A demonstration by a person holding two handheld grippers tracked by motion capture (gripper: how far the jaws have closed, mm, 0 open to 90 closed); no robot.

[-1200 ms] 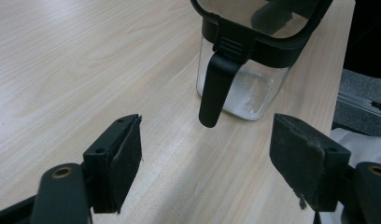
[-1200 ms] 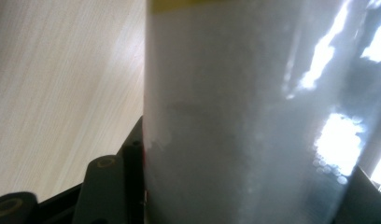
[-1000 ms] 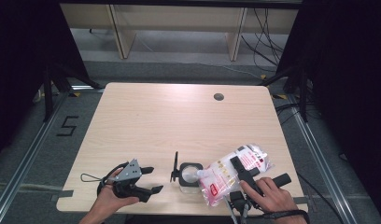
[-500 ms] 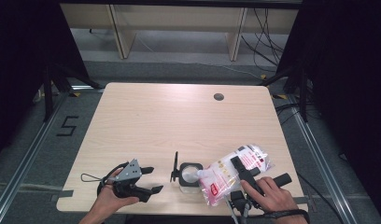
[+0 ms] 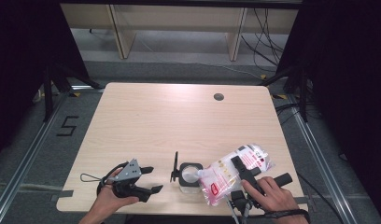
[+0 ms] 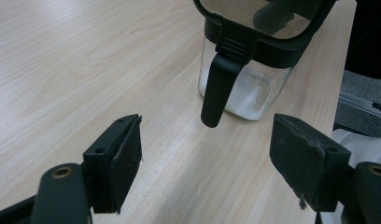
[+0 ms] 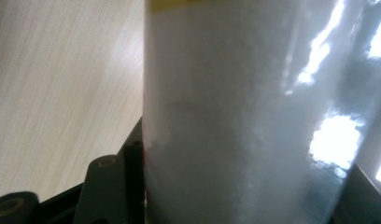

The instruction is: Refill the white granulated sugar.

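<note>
A small clear container [image 5: 189, 179] with a black rim stands near the table's front edge, its lid [image 5: 174, 166] swung open to the left. White powder lies in its bottom [image 6: 247, 91]. A clear plastic bag [image 5: 235, 170] of white granules with red print is tilted, its mouth over the container's opening. My right gripper [image 5: 241, 167] is shut on the bag, whose white contents [image 7: 235, 116] press close between the jaws. My left gripper [image 5: 152, 179] rests on the table left of the container, open and holding nothing; the container stands just beyond its pads [image 6: 128, 161].
The light wooden table [image 5: 179, 121] has a round cable hole [image 5: 219, 97] at the back right. A person's hands [image 5: 272, 196] hold both grippers at the front edge. Shelving legs and cables stand on the floor behind.
</note>
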